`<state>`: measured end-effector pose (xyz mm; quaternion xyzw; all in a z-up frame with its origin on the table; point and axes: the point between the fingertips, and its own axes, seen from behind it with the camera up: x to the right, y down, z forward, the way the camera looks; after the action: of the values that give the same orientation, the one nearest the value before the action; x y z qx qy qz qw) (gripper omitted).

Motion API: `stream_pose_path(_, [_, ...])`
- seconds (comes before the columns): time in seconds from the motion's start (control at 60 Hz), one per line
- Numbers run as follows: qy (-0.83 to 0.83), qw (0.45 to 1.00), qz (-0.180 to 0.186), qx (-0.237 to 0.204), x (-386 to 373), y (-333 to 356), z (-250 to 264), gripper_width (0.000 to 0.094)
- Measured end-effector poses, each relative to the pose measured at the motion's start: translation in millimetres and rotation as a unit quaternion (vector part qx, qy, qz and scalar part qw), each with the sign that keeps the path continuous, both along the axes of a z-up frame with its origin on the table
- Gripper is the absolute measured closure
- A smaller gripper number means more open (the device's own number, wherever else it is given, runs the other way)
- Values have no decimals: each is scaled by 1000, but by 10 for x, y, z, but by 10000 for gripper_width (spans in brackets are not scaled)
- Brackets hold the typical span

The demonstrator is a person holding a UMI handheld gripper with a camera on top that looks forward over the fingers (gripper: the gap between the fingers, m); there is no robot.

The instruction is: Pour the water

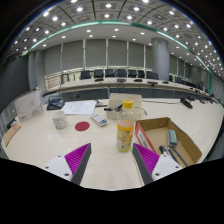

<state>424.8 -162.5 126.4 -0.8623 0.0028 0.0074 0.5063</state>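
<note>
Bottle: a clear plastic bottle (125,132) with a yellowish label and a pale cap stands upright on the table at the centre of the frame, just ahead of the tongs and on the line of the gap between their fingers; whether it holds water cannot be told.
Tongs: the tongs (112,161) show at the bottom centre of the frame, spread apart and holding nothing; the magenta pads (78,157) face each other across bare table.
Table: a pale, wide table (35,140) fills the lower half of the frame and carries everything near.
Cardboard box: an open brown box (187,137) sits at the lower right, just beside the right finger; inside it lie a few things, among them a flat red and white packet and a grey piece, too small to name.
Red disc: a small round red thing (83,126) lies flat on the table, left of the bottle.
Cup: a small pale cup or can (60,119) stands left of centre, beyond the red disc.
Second box: another cardboard box (124,101) stands beyond the bottle, near the middle of the frame.
White container: a pale boxy thing (29,104) stands at the left of the frame.
Papers: white sheets (80,106) lie beyond the cup.
Room: dark chairs (120,73) line the far side at upper centre, under ceiling lights (108,5).
</note>
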Motion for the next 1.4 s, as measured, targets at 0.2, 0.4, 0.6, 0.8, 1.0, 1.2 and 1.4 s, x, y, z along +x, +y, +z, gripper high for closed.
stream_pose_path(0.2, [5, 1000, 20, 6, 382, 736, -396, 77])
stream_pose_path(0.4, [9, 1000, 18, 20, 465, 1329, -688, 109])
stream_pose_path(0.6, [-13, 999, 23, 48, 459, 1525, -713, 431])
stream_pose_path(0.8, [-39, 998, 24, 46, 406, 1568, -652, 523])
stream_pose_path(1.0, [-100, 993, 13, 59, 232, 1747, -268, 525])
stream_pose_path(1.2, [-270, 961, 3, 62, -117, 2081, 274, 526])
stream_pose_path(1.4, [-497, 865, 36, 54, -810, 2505, 734, 527])
